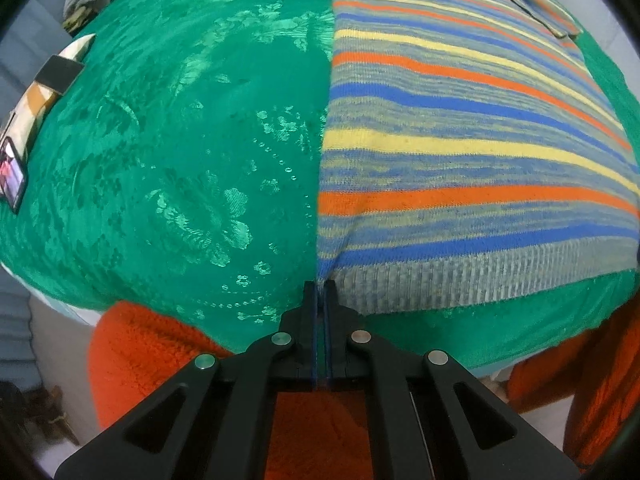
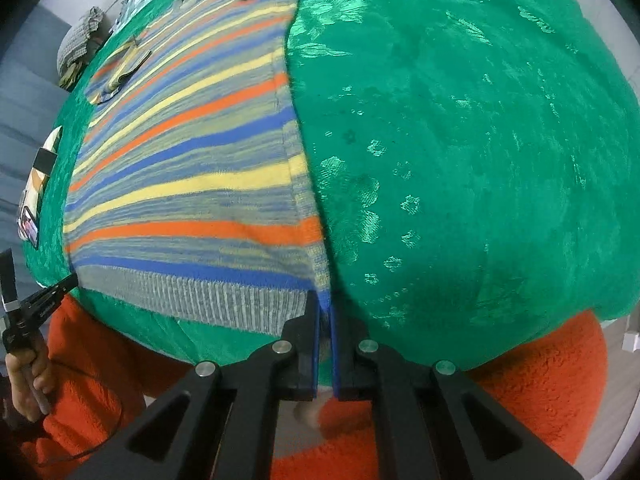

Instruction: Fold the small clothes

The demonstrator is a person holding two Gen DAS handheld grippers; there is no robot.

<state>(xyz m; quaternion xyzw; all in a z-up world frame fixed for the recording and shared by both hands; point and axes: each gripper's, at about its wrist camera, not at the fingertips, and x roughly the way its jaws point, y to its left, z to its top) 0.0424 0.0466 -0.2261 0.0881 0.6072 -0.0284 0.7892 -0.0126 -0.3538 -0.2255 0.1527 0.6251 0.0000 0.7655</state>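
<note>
With the striped sweater (image 1: 460,140) still flat on the green cloth (image 1: 180,140), our left gripper (image 1: 320,284) and right gripper (image 2: 323,298) each pinch a hem corner; folding remains.

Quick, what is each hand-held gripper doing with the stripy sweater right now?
Left hand-held gripper: closed, pinching the left hem corner of the striped sweater.
Right hand-held gripper: closed, pinching the sweater's right hem corner.
</note>
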